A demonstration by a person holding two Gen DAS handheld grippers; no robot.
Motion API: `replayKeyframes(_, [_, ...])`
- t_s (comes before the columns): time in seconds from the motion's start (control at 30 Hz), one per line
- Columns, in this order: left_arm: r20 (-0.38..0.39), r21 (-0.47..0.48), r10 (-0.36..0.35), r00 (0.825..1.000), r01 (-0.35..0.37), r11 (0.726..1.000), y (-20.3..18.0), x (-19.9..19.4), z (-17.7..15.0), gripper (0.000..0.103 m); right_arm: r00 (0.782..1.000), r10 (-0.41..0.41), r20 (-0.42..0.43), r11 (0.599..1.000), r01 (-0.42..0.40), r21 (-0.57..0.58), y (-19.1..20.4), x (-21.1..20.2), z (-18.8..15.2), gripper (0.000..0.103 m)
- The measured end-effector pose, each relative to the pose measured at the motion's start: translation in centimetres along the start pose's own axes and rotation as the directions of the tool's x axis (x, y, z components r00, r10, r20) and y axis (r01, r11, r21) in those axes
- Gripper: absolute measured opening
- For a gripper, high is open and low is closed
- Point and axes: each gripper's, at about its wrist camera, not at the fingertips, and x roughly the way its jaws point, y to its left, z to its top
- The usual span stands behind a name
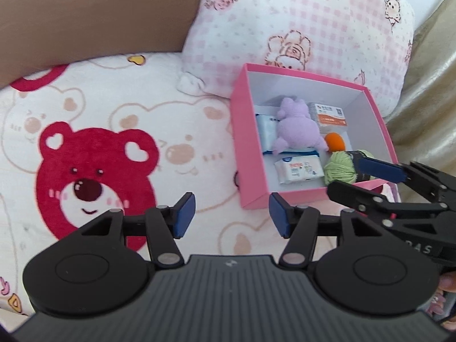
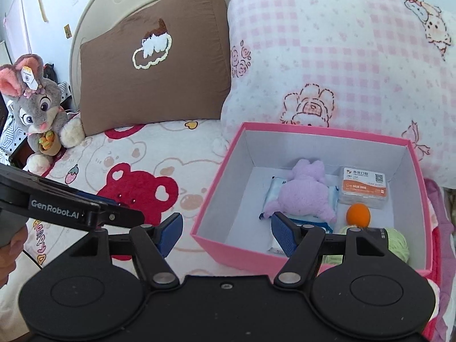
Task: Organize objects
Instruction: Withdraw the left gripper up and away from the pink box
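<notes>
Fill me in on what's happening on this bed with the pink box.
A person is tidying small things into an open pink cardboard box on a bear-print blanket, holding a gripper in each hand. Already inside are a purple plush toy, an orange ball, a green ball of yarn, a white wipes pack and an orange-and-white packet. The left gripper and right gripper are both open and empty near the box. Nothing is in transit.
</notes>
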Motion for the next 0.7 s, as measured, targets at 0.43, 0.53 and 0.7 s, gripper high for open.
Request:
replayKeyframes(0.43, [0.033, -0.022, 0.003, 0.999, -0.003, 1.0, 1.1, -2.9, -2.1, 0.073, 0.994, -0.11, 0.022, 0.992, 0.109, 0.067, 3.0, -2.0, -1.4, 0.098])
replayKeyframes(0.53, [0.028, -0.018, 0.007, 1.0, -0.007, 1.0, 1.5, -3.1, -2.3, 0.078, 0.986, -0.164, 0.007, 0.982, 0.162, 0.093, 3.0, -2.2, -1.6, 0.098])
replayKeyframes(0.7, [0.024, -0.043, 0.014, 1.0, -0.013, 0.999, 2.1, -3.4, -2.7, 0.086, 0.984, -0.176, 0.011, 0.976, 0.173, 0.131, 3.0, -2.8, -1.9, 0.098])
